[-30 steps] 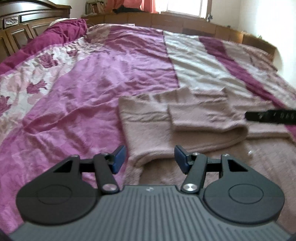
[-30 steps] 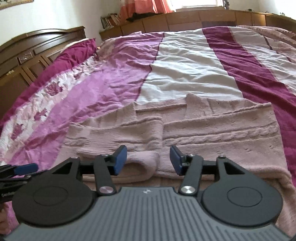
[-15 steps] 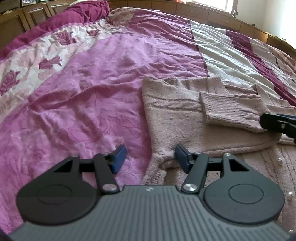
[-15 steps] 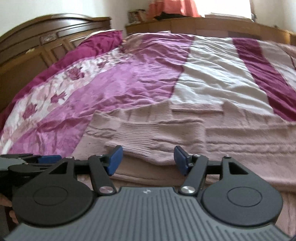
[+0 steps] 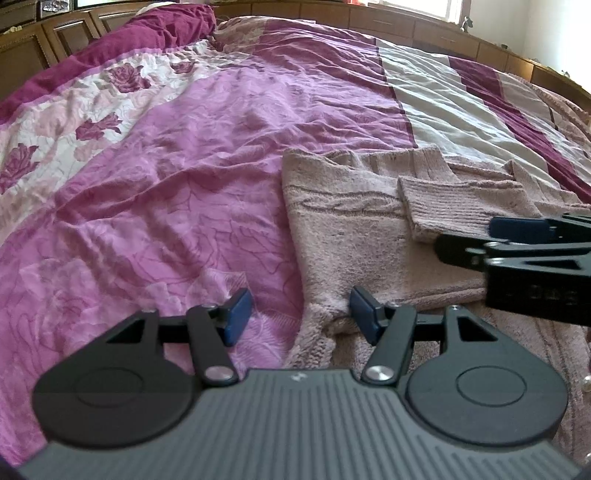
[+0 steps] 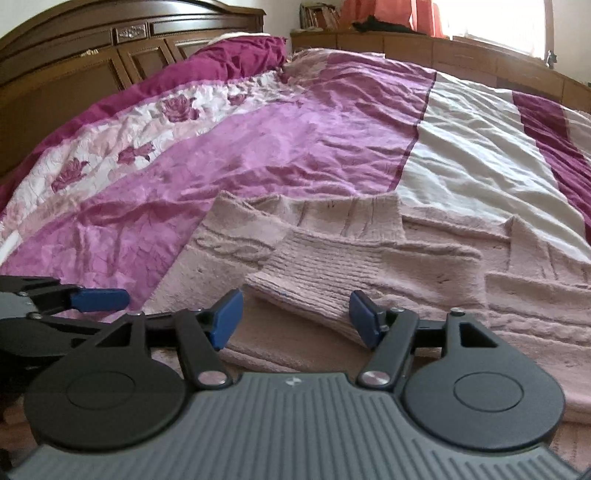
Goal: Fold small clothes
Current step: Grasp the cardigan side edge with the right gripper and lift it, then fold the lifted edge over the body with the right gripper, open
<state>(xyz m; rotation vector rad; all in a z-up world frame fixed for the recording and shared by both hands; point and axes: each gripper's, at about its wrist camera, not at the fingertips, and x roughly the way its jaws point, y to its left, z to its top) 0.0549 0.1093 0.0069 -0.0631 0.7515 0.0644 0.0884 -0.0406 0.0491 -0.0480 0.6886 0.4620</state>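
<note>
A pale pink cable-knit sweater [image 5: 351, 229] lies flat on the bed, one sleeve folded across its body with the ribbed cuff [image 5: 461, 199] on top. My left gripper [image 5: 300, 315] is open, low over the sweater's left edge, with a bump of the knit between its blue pads. My right gripper [image 6: 294, 317] is also open, and the ribbed cuff [image 6: 325, 273] reaches in between its pads without being pinched. Each gripper shows in the other's view: the right gripper [image 5: 517, 236] at the right edge, the left gripper [image 6: 99, 299] at the left edge.
A crinkled purple, pink and white bedspread [image 5: 166, 166] covers the bed around the sweater [image 6: 517, 295]. A magenta pillow [image 5: 166, 22] lies at the head. A dark wooden headboard [image 6: 92, 48] and a wooden ledge [image 6: 406, 40] under the window border the bed.
My left gripper has sunk and shifted to the sweater's left edge. My right gripper has slid left across the sweater to the cuff, closer to the left one, and its jaws have widened.
</note>
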